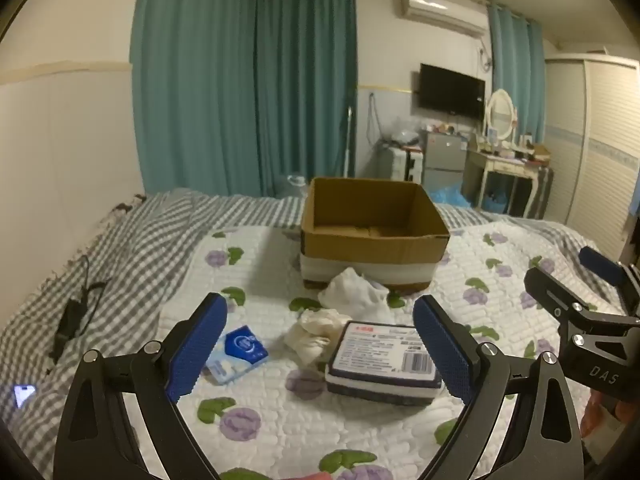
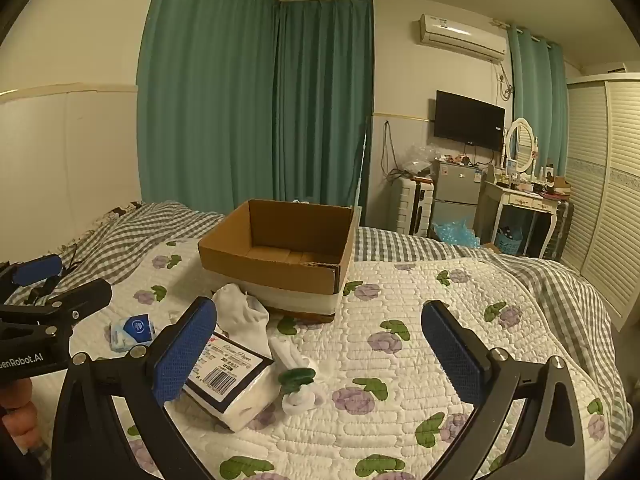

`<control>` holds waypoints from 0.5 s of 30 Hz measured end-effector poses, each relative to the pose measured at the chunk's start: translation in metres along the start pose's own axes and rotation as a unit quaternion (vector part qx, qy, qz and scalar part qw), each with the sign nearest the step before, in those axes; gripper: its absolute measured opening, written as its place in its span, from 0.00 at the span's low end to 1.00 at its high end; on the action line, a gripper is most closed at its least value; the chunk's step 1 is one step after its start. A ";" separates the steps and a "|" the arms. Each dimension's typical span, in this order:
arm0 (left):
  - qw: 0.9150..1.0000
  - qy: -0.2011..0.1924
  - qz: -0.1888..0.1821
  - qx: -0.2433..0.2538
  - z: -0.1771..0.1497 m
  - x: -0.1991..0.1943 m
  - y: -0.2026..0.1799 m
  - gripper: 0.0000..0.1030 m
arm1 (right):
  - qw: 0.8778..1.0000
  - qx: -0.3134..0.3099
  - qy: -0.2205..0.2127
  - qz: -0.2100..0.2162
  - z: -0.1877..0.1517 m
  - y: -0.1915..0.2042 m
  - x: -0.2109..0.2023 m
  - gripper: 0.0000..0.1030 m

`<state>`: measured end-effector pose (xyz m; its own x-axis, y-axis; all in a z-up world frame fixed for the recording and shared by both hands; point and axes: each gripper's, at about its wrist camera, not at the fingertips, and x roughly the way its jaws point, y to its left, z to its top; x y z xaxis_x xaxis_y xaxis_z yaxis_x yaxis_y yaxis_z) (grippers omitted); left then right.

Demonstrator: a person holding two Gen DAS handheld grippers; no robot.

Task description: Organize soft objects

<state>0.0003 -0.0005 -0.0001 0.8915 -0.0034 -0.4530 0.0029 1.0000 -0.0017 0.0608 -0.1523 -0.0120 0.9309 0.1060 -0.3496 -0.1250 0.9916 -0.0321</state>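
An open, empty cardboard box (image 1: pixel 372 240) (image 2: pixel 280 256) stands on the flowered quilt. In front of it lie a white cloth (image 1: pixel 356 292) (image 2: pixel 244 312), a cream crumpled cloth (image 1: pixel 316 332) (image 2: pixel 296 372), a wrapped tissue pack with a barcode label (image 1: pixel 380 360) (image 2: pixel 228 376) and a small blue tissue packet (image 1: pixel 236 352) (image 2: pixel 134 330). My left gripper (image 1: pixel 320 352) is open above these items, holding nothing. My right gripper (image 2: pixel 320 360) is open and empty, to the right of the pile; it also shows in the left wrist view (image 1: pixel 576 280).
The flowered quilt (image 2: pixel 440 360) lies over a grey checked sheet (image 1: pixel 100 260). A black cable and charger (image 1: pixel 76 312) and a lit phone (image 1: pixel 24 394) lie at the left. Teal curtains, a fridge, dresser and wardrobe stand beyond the bed.
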 end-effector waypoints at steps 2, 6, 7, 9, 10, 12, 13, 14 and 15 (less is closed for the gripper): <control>1.000 0.000 0.000 0.004 0.000 0.000 -0.002 0.93 | 1.000 0.000 0.003 0.000 0.000 0.001 0.000 1.00; 1.000 0.001 -0.001 -0.005 -0.002 0.001 0.001 0.93 | 1.000 -0.001 0.002 0.001 0.000 0.001 0.000 1.00; 1.000 0.001 -0.001 -0.006 -0.002 0.001 0.003 0.93 | 1.000 -0.002 0.004 0.001 -0.001 0.002 0.001 1.00; 1.000 0.003 0.001 -0.010 -0.003 0.002 0.003 0.93 | 1.000 -0.002 0.005 0.001 -0.004 0.004 0.001 1.00; 1.000 0.004 0.003 -0.009 -0.002 0.002 0.002 0.93 | 1.000 -0.002 0.005 0.001 -0.005 0.004 0.001 1.00; 1.000 0.005 0.004 -0.008 -0.002 0.002 0.001 0.93 | 1.000 -0.002 0.006 0.001 -0.005 0.003 -0.001 1.00; 1.000 0.004 0.004 -0.007 -0.002 0.003 0.001 0.93 | 1.000 -0.002 0.006 0.001 -0.006 0.002 -0.001 1.00; 1.000 0.003 0.004 -0.007 -0.002 0.002 0.001 0.93 | 1.000 -0.004 0.008 0.003 -0.002 0.004 0.002 1.00; 1.000 0.003 0.003 -0.006 -0.002 0.002 0.002 0.93 | 1.000 -0.004 0.008 0.002 -0.002 0.004 0.002 1.00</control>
<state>0.0015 0.0011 -0.0028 0.8886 0.0031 -0.4587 -0.0087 0.9999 -0.0102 0.0618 -0.1481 -0.0144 0.9247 0.1095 -0.3647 -0.1324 0.9905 -0.0381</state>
